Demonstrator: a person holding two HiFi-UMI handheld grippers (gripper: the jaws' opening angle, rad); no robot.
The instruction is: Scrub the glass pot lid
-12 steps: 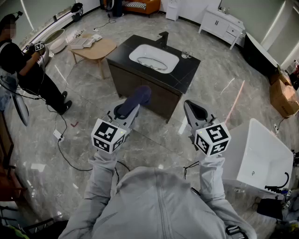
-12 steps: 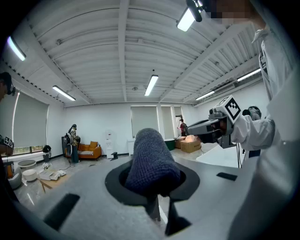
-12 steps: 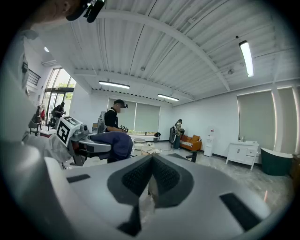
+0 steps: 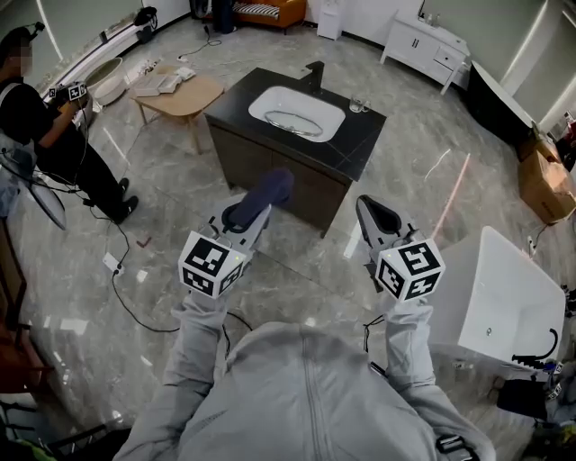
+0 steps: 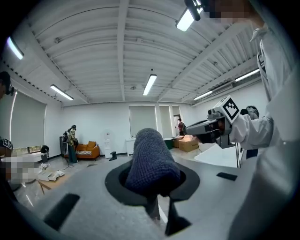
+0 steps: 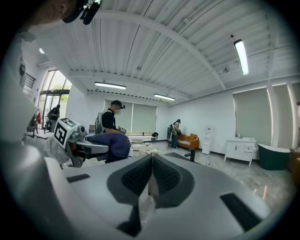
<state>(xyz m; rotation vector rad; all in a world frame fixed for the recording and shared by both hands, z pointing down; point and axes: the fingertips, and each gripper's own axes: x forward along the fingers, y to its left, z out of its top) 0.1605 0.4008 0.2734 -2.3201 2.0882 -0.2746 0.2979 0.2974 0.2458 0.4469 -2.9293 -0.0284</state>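
Our left tongs [image 4: 253,208] squeeze a soft blue scrubber [image 5: 151,159]; our right tongs [image 6: 151,179] are pressed together, empty. The glass pot lid [image 4: 293,122] seems to lie in the far sink [image 4: 268,97]. We think it's slippery and breakable: hold its rim.

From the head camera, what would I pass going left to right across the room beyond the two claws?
Person in black → low wooden table → dark sink counter → white cabinet → cardboard box.

A showroom-like studio hall — freestanding sink vanity [image 4: 297,122], bathtub [image 4: 499,302], orange sofa [image 4: 270,11], strip-lit ceiling [image 5: 150,84].
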